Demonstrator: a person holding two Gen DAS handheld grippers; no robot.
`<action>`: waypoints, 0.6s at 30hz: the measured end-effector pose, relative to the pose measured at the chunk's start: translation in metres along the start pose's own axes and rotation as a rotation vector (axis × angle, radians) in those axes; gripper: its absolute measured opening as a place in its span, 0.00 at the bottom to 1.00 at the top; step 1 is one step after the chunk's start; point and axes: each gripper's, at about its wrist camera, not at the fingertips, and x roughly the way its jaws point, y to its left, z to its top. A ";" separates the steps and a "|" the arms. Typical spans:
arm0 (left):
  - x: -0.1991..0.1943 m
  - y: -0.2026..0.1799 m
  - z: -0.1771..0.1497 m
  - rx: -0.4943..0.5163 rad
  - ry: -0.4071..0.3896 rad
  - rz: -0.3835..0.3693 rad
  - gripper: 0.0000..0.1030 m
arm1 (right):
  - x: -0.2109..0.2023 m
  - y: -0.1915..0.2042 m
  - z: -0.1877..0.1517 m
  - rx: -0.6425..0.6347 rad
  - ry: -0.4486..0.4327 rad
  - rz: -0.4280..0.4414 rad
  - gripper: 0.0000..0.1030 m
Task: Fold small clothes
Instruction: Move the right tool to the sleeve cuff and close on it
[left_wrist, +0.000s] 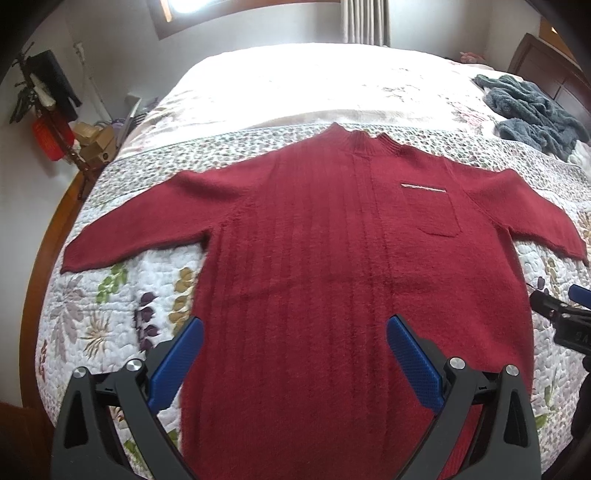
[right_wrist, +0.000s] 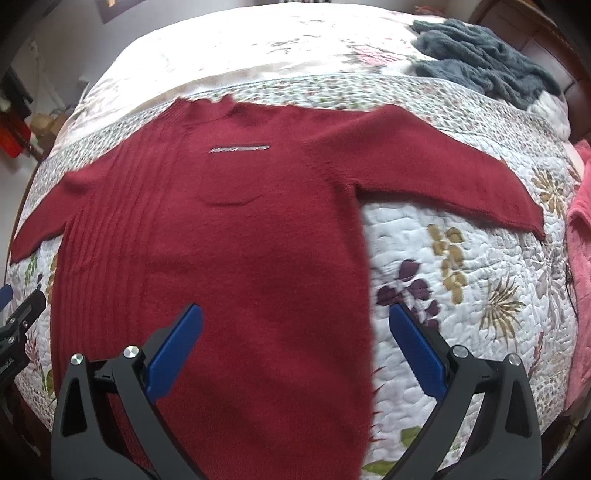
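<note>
A dark red knitted sweater (left_wrist: 314, 240) lies flat and face up on the quilted bed, both sleeves spread out, a chest pocket (left_wrist: 430, 210) with a silver strip on it. My left gripper (left_wrist: 295, 325) hovers open above the sweater's lower left part, near its left side edge, blue pads wide apart and holding nothing. In the right wrist view the same sweater (right_wrist: 221, 240) fills the left and middle. My right gripper (right_wrist: 295, 314) is open over the sweater's lower right edge, one blue pad above the knit and the other above the quilt.
A floral quilt (right_wrist: 461, 258) covers the bed. A grey-blue fluffy garment (left_wrist: 532, 110) lies at the far right near the headboard. A pink cloth (right_wrist: 580, 266) sits at the right edge. Boxes and a coat stand (left_wrist: 48, 103) are beside the bed on the left.
</note>
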 end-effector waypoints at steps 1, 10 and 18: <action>0.003 -0.003 0.004 -0.001 0.001 -0.012 0.96 | 0.002 -0.016 0.005 0.026 -0.001 -0.005 0.97; 0.033 -0.066 0.077 0.000 -0.088 -0.106 0.96 | 0.030 -0.244 0.054 0.413 0.022 -0.075 0.97; 0.064 -0.133 0.116 0.046 -0.103 -0.152 0.96 | 0.078 -0.393 0.070 0.585 0.114 -0.060 0.96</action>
